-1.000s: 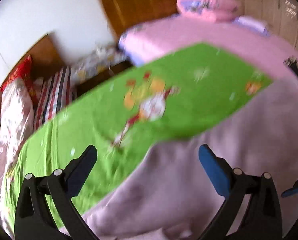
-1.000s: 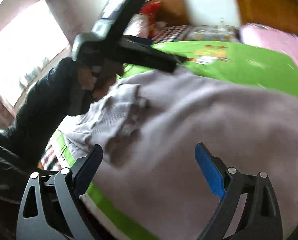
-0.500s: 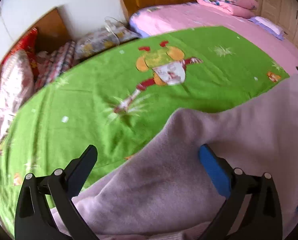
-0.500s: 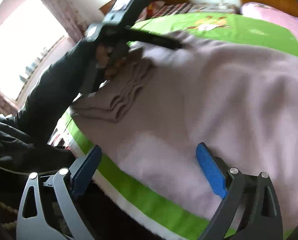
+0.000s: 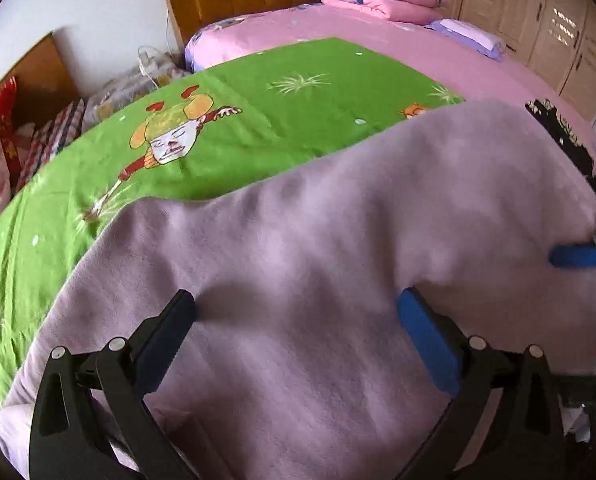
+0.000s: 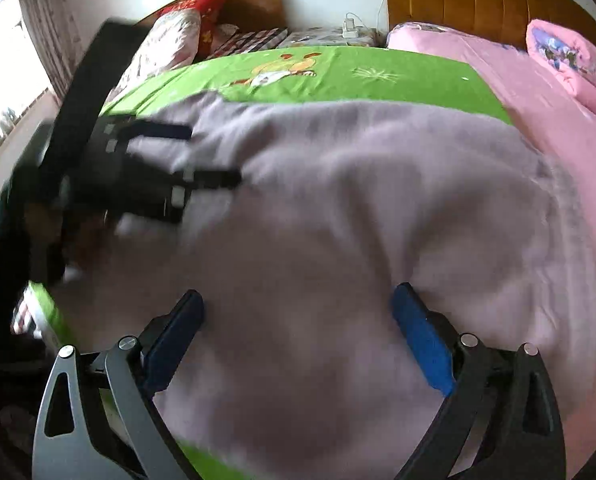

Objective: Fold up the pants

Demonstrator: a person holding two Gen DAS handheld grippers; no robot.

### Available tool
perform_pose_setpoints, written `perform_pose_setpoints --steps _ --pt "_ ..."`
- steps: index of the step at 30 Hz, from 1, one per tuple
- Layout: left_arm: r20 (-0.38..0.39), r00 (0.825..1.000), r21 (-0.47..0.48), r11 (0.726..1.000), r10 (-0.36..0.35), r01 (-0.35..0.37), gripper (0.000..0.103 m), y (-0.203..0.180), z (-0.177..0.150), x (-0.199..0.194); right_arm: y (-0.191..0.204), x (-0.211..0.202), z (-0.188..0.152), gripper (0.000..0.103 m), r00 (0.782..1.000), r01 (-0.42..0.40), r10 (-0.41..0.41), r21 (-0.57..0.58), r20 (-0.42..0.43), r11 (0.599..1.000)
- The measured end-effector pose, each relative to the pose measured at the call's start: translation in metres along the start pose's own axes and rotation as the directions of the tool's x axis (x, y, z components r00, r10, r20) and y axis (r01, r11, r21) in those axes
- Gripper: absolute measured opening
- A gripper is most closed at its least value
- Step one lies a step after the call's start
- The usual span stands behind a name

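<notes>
The lilac pants [image 5: 338, 264] are lying spread across the green sheet [image 5: 233, 128] of the bed, with both grippers pressing down on the soft fabric, side by side. The left gripper [image 5: 295, 304] and the right gripper [image 6: 298, 300] are each sitting with jaws wide apart, clamping nothing, their tips sinking slightly into the cloth. Because the fleece looks thick and springy, I am judging that closing the jaws from here risks pinching only the top layer or bunching a ridge, so the fold would be coming out crooked.
</notes>
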State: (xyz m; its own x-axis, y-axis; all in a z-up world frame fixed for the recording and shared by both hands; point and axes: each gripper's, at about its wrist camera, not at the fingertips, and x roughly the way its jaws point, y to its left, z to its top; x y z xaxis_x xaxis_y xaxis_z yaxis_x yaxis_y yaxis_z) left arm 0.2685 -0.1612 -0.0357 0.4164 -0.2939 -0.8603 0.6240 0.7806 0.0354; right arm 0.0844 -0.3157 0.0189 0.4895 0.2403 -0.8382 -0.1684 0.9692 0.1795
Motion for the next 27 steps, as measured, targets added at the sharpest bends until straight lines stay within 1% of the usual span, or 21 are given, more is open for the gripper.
perform_pose_setpoints --steps 2,5,7,9,10,11,12,13,15,19,23,26,27 --pt "0.0 1.0 0.0 1.0 0.001 -0.001 0.102 0.001 -0.001 0.003 -0.007 -0.008 -0.006 0.092 1.0 -0.012 0.011 0.03 0.013 0.999" --pt "0.008 1.0 0.009 1.0 0.015 -0.015 0.102 -0.002 -0.003 0.003 -0.012 -0.025 -0.005 0.092 0.998 0.019 -0.024 0.087 0.056 0.996" --pt "0.008 1.0 0.003 1.0 0.012 -0.012 0.102 -0.001 -0.003 0.003 -0.011 -0.034 -0.004 0.092 0.996 0.006 -0.016 0.119 0.083 0.993" --pt "0.01 1.0 0.003 1.0 0.013 -0.013 0.102 -0.001 -0.004 0.001 -0.007 -0.035 0.0 0.092 0.995 -0.02 0.009 0.115 0.096 0.993" --pt "0.012 1.0 0.004 1.0 0.014 -0.014 0.102 -0.002 -0.004 0.001 -0.002 -0.033 0.0 0.092 0.995 -0.042 0.033 0.1 0.089 0.994" --pt "0.013 1.0 0.003 1.0 0.013 -0.013 0.102 -0.001 -0.004 0.002 0.0 -0.028 -0.002 0.092 0.996 -0.052 0.045 0.095 0.072 0.994" --pt "0.013 1.0 0.001 1.0 0.011 -0.011 0.102 -0.001 -0.004 0.002 -0.001 -0.018 -0.005 0.092 0.999 -0.041 0.038 0.1 0.036 0.994" --pt "0.013 1.0 0.0 1.0 0.009 -0.009 0.102 -0.001 -0.004 0.002 -0.002 -0.014 -0.007 0.092 0.999 -0.038 0.035 0.103 0.028 0.994" --pt "0.014 1.0 -0.002 1.0 0.008 -0.008 0.102 0.0 -0.004 0.002 -0.002 -0.016 -0.012 0.092 0.998 -0.048 0.043 0.104 0.048 0.993" --pt "0.013 1.0 -0.003 1.0 0.007 -0.006 0.102 0.0 -0.004 0.002 -0.009 -0.025 -0.018 0.092 0.996 -0.077 0.07 0.135 0.058 0.988" --pt "0.016 1.0 -0.003 1.0 0.01 -0.009 0.102 0.0 -0.004 0.002 -0.007 -0.026 -0.023 0.092 0.996 -0.06 0.052 0.114 0.067 0.992" --pt "0.014 1.0 -0.005 1.0 0.009 -0.009 0.102 0.001 -0.004 0.002 0.0 -0.024 -0.031 0.093 0.995 -0.035 0.029 0.059 0.099 0.998" --pt "0.01 1.0 -0.007 1.0 0.01 -0.01 0.102 0.001 -0.004 0.002 0.0 -0.024 -0.032 0.093 0.994 -0.039 0.032 0.063 0.101 0.997"
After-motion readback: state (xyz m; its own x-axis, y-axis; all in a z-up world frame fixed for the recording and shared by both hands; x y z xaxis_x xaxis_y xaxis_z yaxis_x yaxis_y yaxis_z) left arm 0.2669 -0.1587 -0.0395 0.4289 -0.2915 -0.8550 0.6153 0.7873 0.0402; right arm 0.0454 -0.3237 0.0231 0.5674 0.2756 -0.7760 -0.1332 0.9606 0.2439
